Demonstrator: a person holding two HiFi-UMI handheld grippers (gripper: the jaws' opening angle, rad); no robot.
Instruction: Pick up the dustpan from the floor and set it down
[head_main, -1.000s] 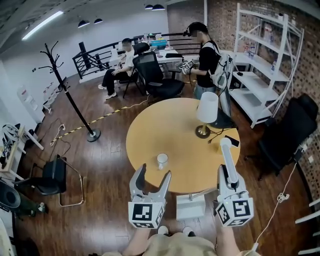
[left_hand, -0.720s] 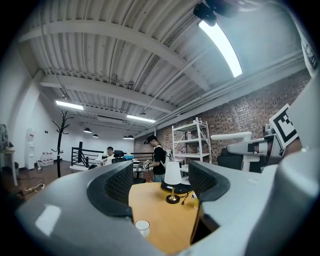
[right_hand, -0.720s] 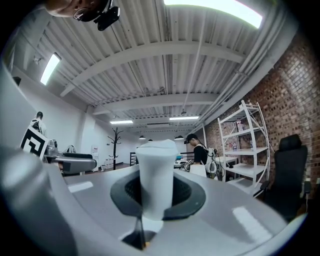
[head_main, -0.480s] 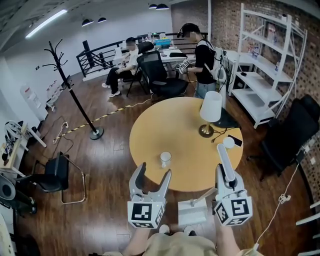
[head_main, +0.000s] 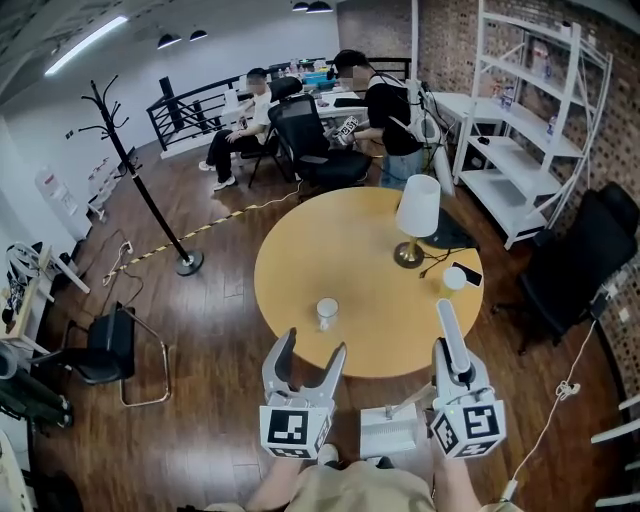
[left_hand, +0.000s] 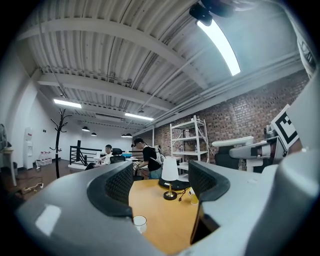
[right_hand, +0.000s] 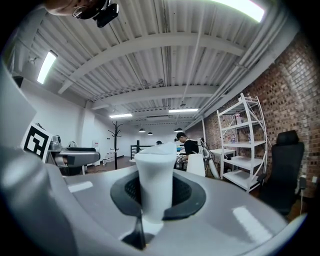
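My R gripper (right_hand: 155, 199) is clamped on the white dustpan handle (right_hand: 155, 170). The dustpan (head_main: 390, 430) is low by my knees, just past the table (head_main: 300, 265) edge; can't tell if it touches the floor or what's in it. L gripper (head_main: 311, 345) jaws apart, nothing btwn. White cup (head_main: 327, 313) on table, contents not visible.

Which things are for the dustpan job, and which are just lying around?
For the job:
- dustpan, held by its white handle
- right gripper, jaws shut on that handle

Just lying about:
- left gripper, jaws open and empty
- lamp and white cup on the round table
- coat stand
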